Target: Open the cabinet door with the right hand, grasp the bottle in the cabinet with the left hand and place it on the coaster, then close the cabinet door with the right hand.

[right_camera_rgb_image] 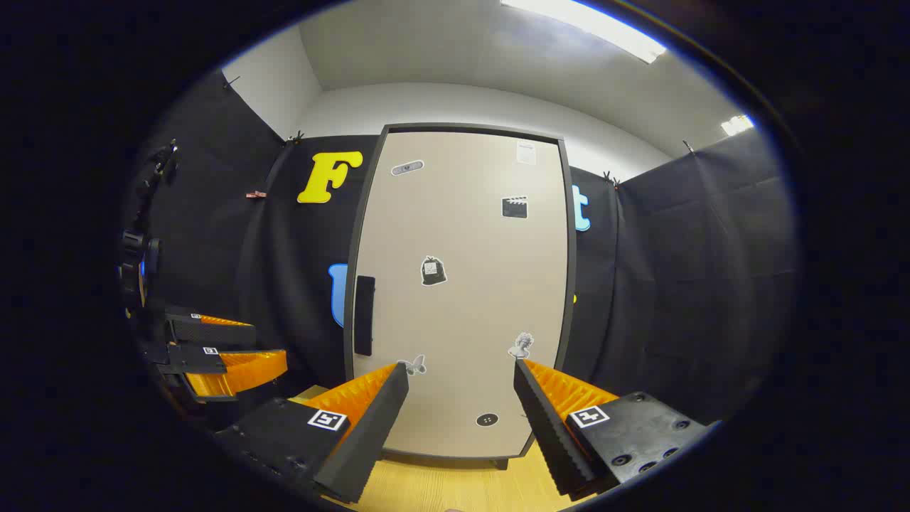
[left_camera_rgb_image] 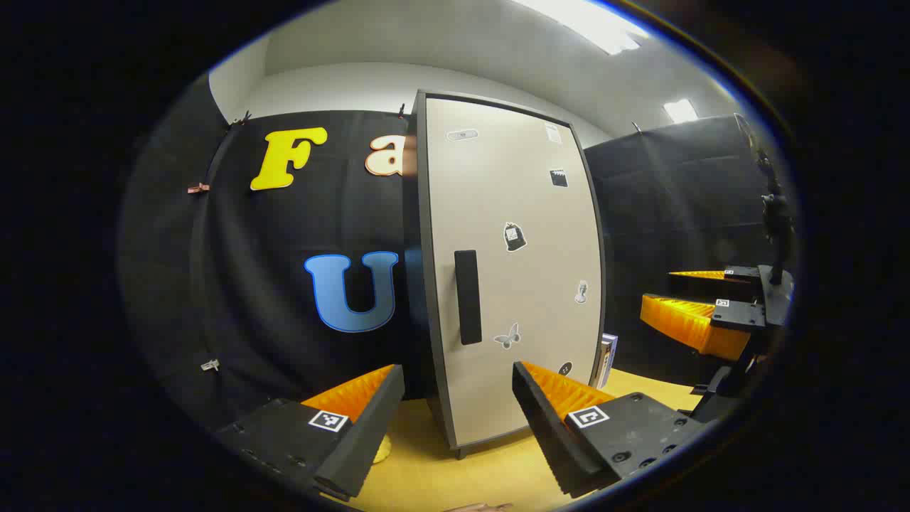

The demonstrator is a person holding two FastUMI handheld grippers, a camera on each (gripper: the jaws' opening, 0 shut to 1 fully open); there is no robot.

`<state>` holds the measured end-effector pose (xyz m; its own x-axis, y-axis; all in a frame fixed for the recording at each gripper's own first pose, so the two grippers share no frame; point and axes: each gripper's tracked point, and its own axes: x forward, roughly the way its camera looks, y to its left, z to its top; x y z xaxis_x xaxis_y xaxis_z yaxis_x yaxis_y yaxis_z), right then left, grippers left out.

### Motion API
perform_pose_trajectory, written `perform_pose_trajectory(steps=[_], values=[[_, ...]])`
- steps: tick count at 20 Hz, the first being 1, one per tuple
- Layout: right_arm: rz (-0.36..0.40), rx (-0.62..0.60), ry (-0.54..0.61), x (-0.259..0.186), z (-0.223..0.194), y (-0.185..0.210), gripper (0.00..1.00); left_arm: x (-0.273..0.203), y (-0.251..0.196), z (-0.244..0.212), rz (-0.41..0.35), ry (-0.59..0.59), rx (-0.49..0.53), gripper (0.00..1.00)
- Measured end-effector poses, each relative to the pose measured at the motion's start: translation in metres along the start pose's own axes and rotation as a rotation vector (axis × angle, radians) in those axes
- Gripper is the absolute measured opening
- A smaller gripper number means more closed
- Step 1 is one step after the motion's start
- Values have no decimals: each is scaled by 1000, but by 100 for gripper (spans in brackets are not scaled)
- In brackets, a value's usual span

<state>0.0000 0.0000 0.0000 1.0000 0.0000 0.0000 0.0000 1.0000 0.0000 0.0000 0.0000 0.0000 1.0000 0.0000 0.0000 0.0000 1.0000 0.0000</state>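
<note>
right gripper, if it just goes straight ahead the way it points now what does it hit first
Most likely the closed cabinet door, on its plain face well to the right of the handle. The open right gripper has nothing else before it.

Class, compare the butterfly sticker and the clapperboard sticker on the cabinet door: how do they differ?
The butterfly sticker is pale and sits low, near the handle; the clapperboard sticker is dark, squarish and sits high, by the far edge. Both lie flat on the closed door.

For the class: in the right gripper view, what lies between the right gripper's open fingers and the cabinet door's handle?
Nothing: in the right gripper view, the right gripper faces the shut cabinet door, with only air before the handle.
</note>
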Motion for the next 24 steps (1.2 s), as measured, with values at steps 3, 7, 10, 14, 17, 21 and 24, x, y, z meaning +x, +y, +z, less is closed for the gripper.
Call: perform_pose_trajectory(steps=[3, 7, 10, 14, 17, 21, 24], values=[[4, 2, 12, 1, -2, 3, 97, 0, 2, -4, -3, 5, -17, 96], [22, 0, 26, 1, -6, 12, 98, 2, 3, -4, -1, 4, -26, 96], [28, 0, 17, 3, -4, 15, 97, 1, 4, -3, 1, 1, -31, 96], [34, 0, -2, 4, 0, 16, 97, 1, 7, -2, 11, -2, -27, 96], [21, -43, -16, 5, 1, 16, 95, 1, 10, -1, 14, -7, -24, 96], [38, -66, -40, 8, 5, 29, 96, -1, 15, 0, 18, -12, -25, 96], [53, -53, -28, 13, 3, 37, 98, -5, 24, 0, 33, -10, -24, 96]])
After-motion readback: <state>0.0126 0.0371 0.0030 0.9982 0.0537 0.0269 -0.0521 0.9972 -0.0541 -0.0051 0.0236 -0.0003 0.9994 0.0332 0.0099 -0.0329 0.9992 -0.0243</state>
